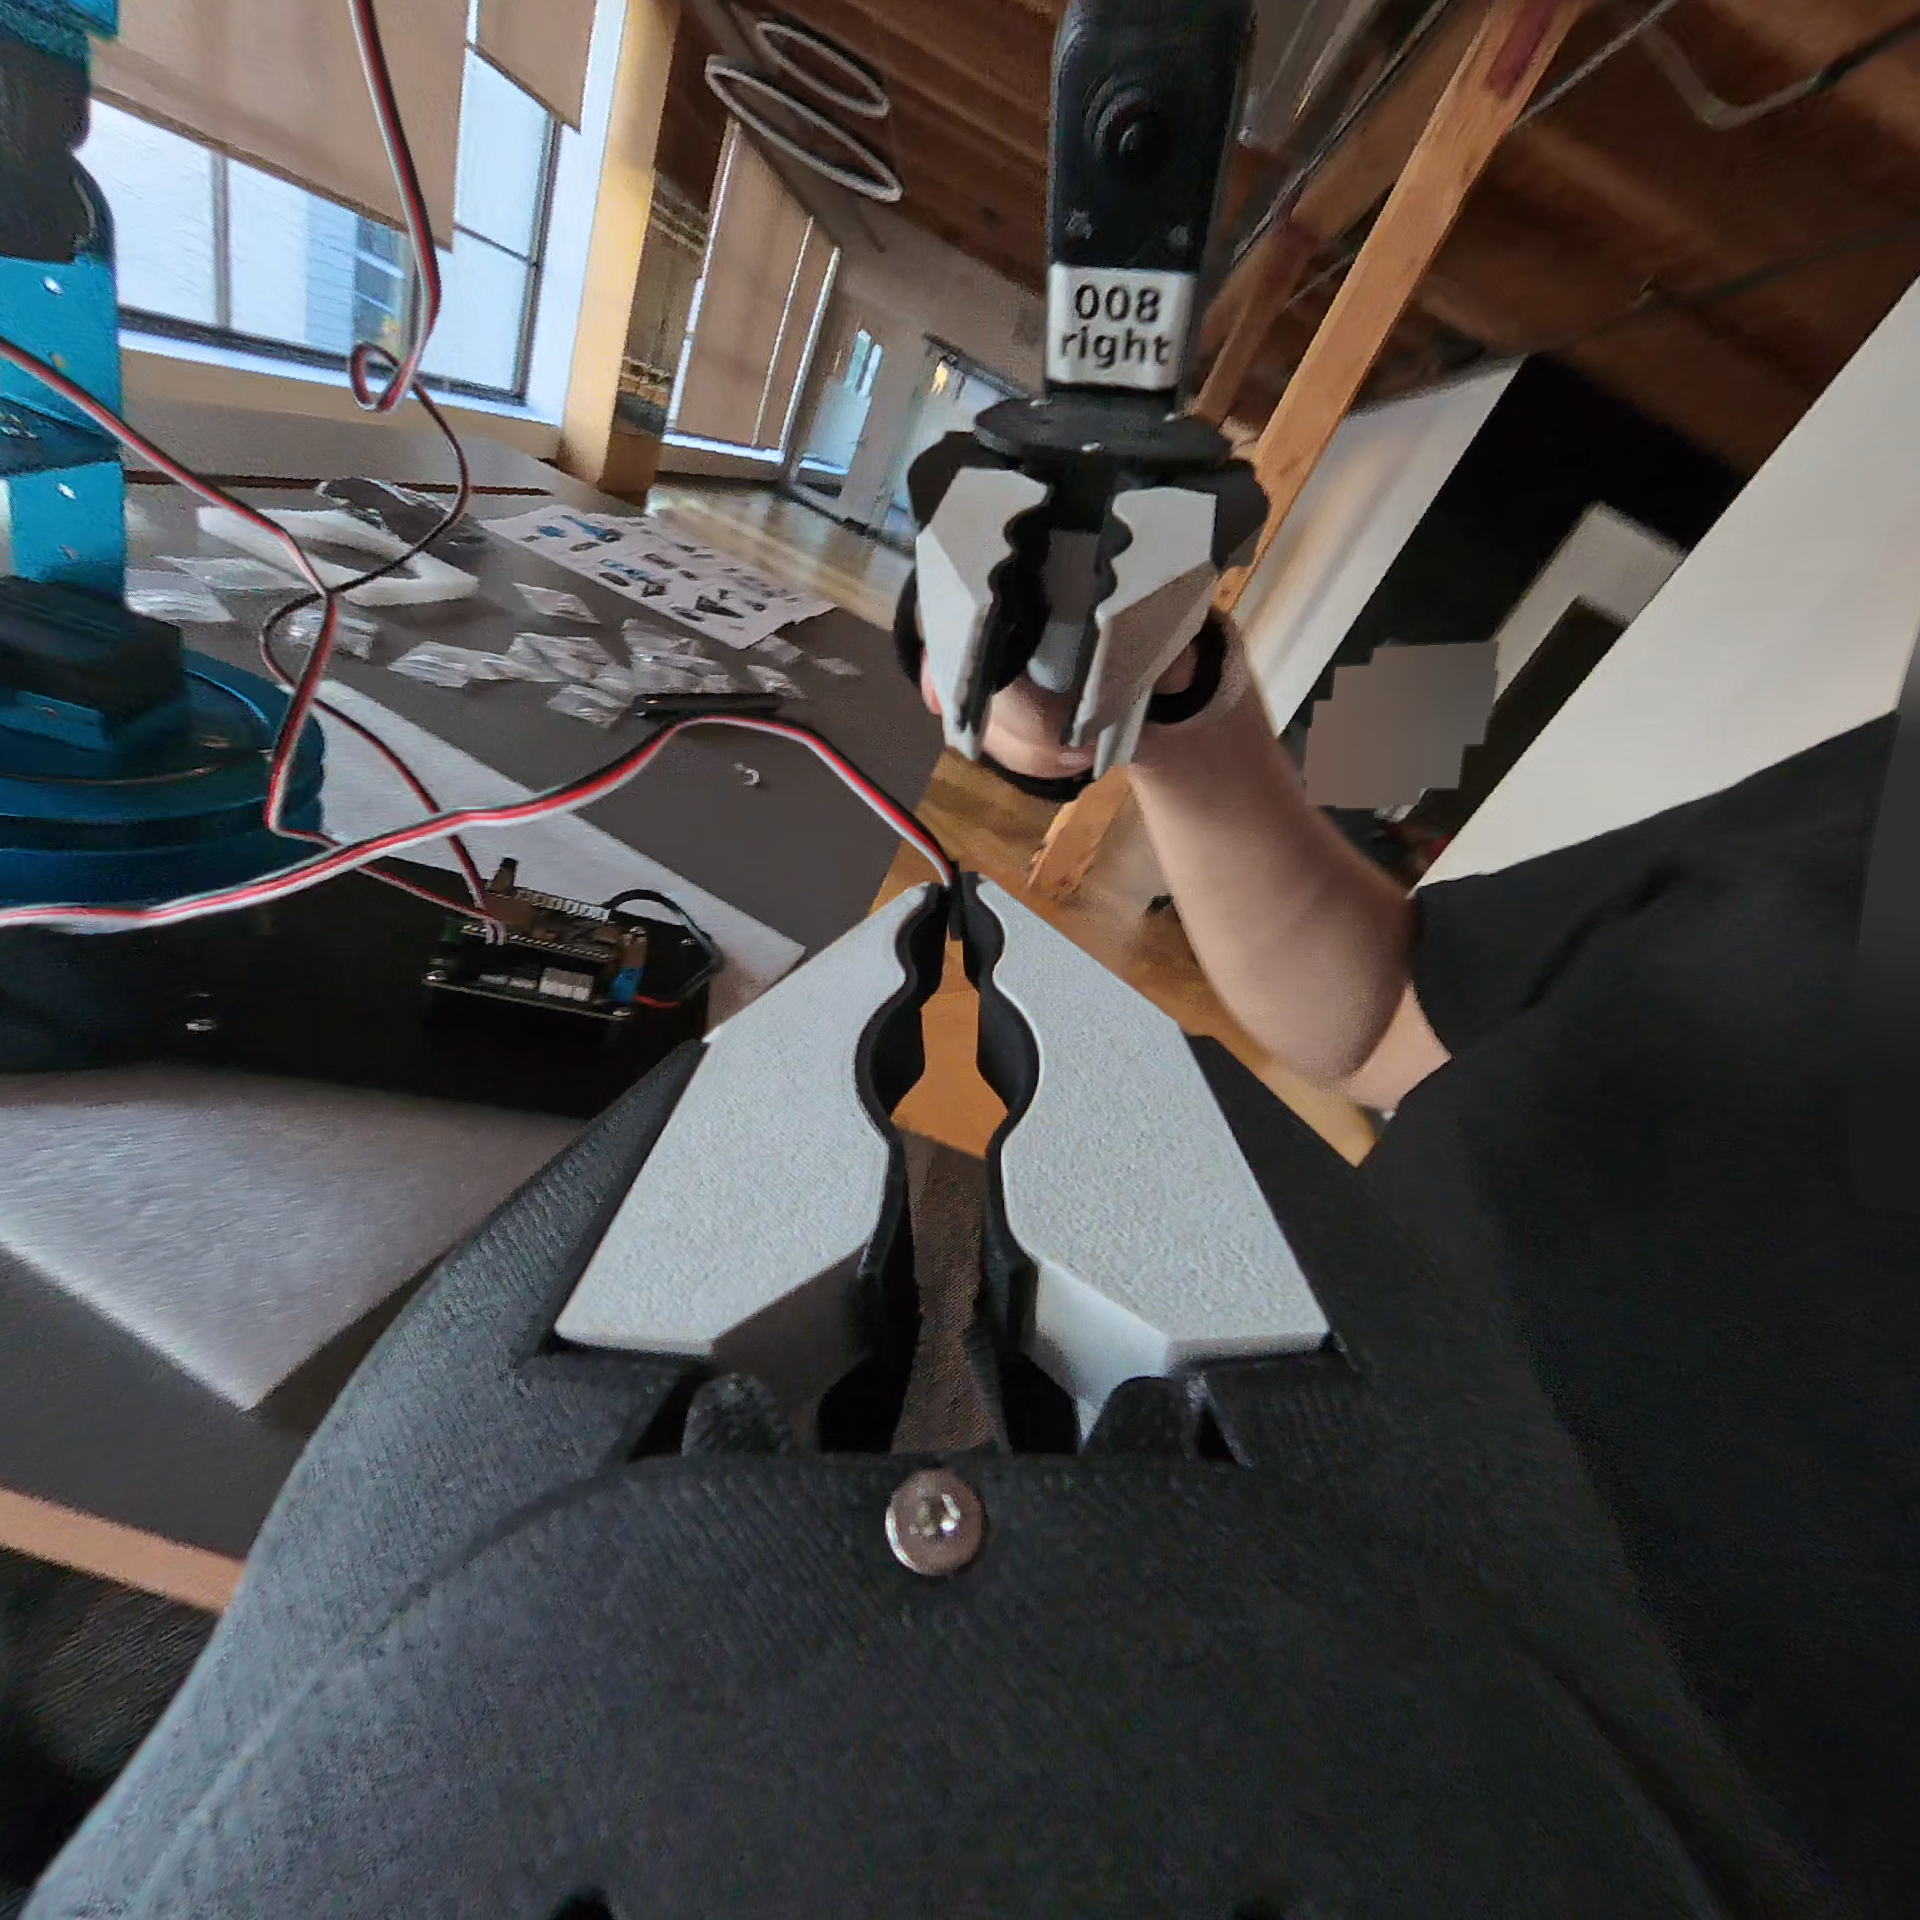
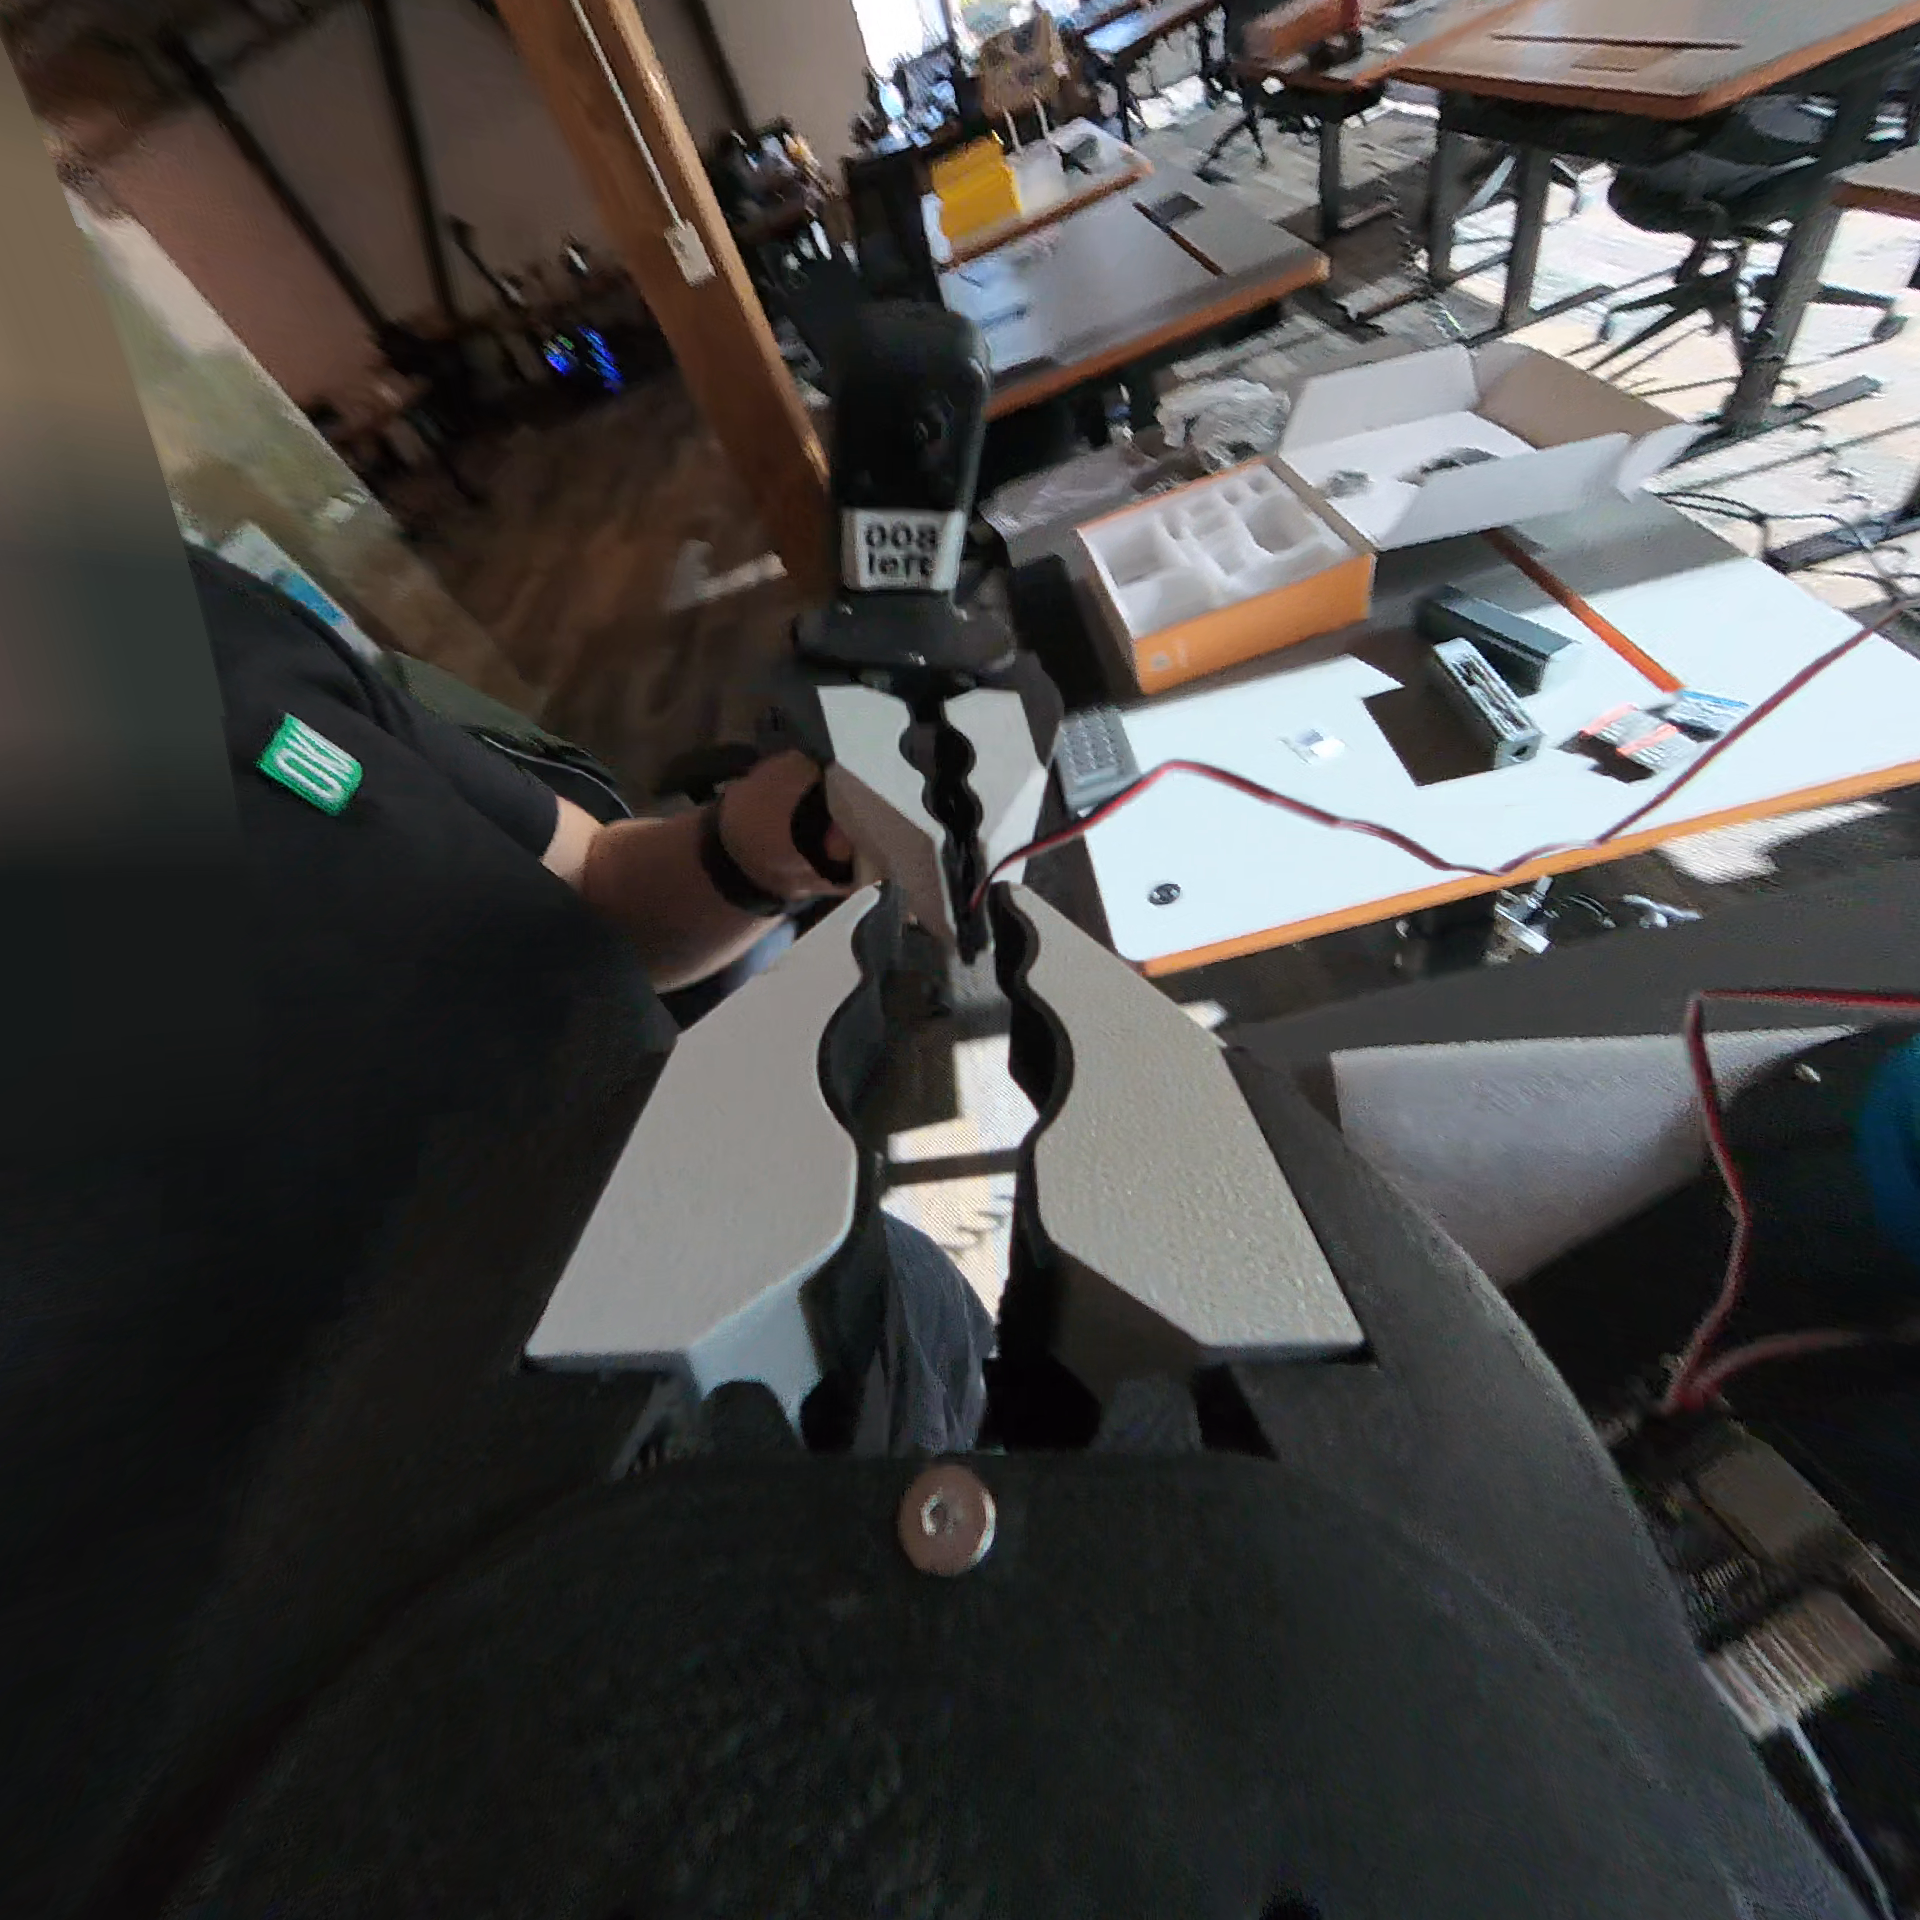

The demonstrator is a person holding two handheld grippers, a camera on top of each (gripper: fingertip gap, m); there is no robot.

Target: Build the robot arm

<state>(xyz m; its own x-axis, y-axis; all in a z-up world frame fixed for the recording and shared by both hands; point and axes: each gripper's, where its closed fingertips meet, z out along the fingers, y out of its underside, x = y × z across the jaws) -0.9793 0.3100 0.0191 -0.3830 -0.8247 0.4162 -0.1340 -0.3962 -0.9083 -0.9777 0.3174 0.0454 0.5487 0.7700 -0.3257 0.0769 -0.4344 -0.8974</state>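
Note:
My left gripper [image 1: 951,899] is shut on the end of a thin white, red and black servo cable [image 1: 665,743]. The cable runs left to a small circuit board [image 1: 540,961] beside a blue robot arm [image 1: 62,520]. My right gripper [image 1: 1034,753] hangs opposite, held in a hand, open and empty. In the right wrist view my right gripper [image 2: 940,899] is open, with its tips just short of the left gripper [image 2: 966,925]. The left gripper is shut there on the cable [image 2: 1299,805], which runs off to the right.
Small plastic bags [image 1: 582,665], a printed sheet [image 1: 665,561] and white foam lie on the grey table. An orange box with a white foam insert [image 2: 1226,582], an open white carton [image 2: 1455,457] and small parts sit on a white table [image 2: 1299,883]. A wooden post [image 2: 707,312] stands behind. A person in a black shirt is close.

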